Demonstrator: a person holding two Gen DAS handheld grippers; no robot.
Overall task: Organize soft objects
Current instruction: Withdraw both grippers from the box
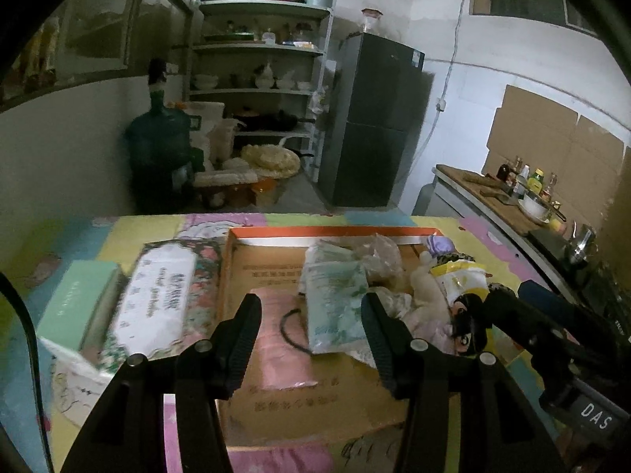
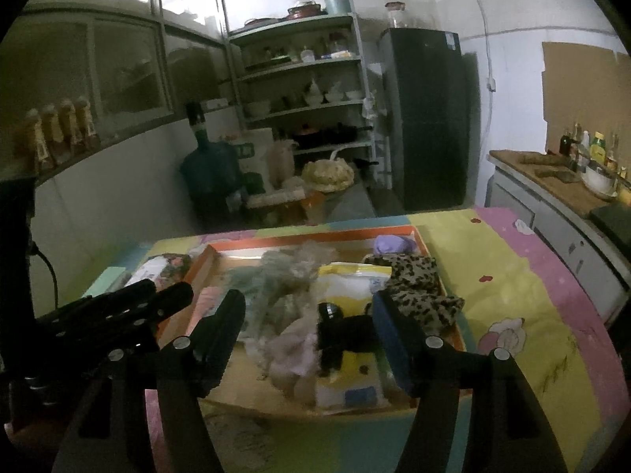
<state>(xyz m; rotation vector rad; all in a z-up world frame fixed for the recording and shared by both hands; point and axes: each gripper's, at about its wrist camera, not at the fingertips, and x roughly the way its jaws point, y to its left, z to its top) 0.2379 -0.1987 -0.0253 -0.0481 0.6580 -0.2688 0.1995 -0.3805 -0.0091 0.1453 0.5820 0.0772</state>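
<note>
Soft objects sit heaped in a shallow orange-rimmed cardboard tray [image 1: 232, 276] on the worktop covered by a pastel patchwork cartoon cloth [image 1: 485, 244].

Left wrist view: left gripper [image 1: 311, 307] hovers over the tray's near half, fingers [image 1: 244, 339] wide apart, holding nothing. Between them lie a flat pink plastic-wrapped pack [image 1: 282, 339] and a thin black loop [image 1: 292, 327]. A pale green printed soft pack [image 1: 335, 299] lies toward 12 o'clock of the gripper, with a crumpled clear plastic bag [image 1: 378, 256] beyond it. At 2 o'clock: a cream plush toy [image 1: 426, 287], a yellow-and-white pouch [image 1: 461, 280], a lilac soft item [image 1: 439, 244] in the far tray corner. A black-haired doll head [image 1: 469, 315] lies beside the right finger. Outside the tray, at 10 o'clock, a floral-bordered white wipes pack [image 1: 157, 299] and a mint green box [image 1: 79, 299]. The right gripper's black body enters at 3 o'clock.

Right wrist view: right gripper [image 2: 307, 307] hovers over the same tray [image 2: 420, 242], fingers [image 2: 221, 335] spread apart, empty. Between them, a black plush piece [image 2: 347, 335] on the yellow-and-white pouch [image 2: 355, 280], and a pale pink fabric bundle [image 2: 292, 351]. A leopard-print cloth [image 2: 418, 287] drapes over the tray edge at 1 o'clock; lilac item [image 2: 390, 244] at the far corner. Left gripper [image 2: 118, 315] visible at 9 o'clock.
</note>
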